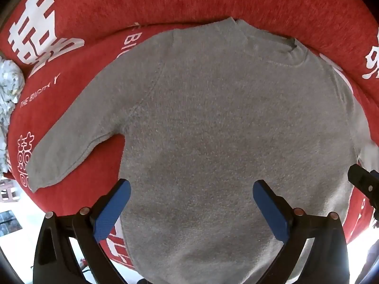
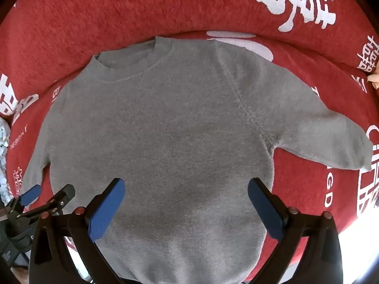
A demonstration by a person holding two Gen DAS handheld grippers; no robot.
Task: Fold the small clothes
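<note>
Left gripper (image 1: 191,209): fingers (image 1: 111,213) spread wide, grasping nothing, poised over the lower body of the sweater (image 1: 213,130). Right gripper (image 2: 186,207): fingers (image 2: 106,209) likewise released and empty, above the hem area.

Judgement: fold not yet started. To do it well, take each sleeve near its cuff, pinch only the top layers, and lay it flat across the chest before folding the body.

Sweater lies flat, face up, collar (image 2: 128,68) away from the fingers, left sleeve (image 1: 71,139) and right sleeve (image 2: 331,137) spread outward on the red cover (image 2: 118,11)
</note>
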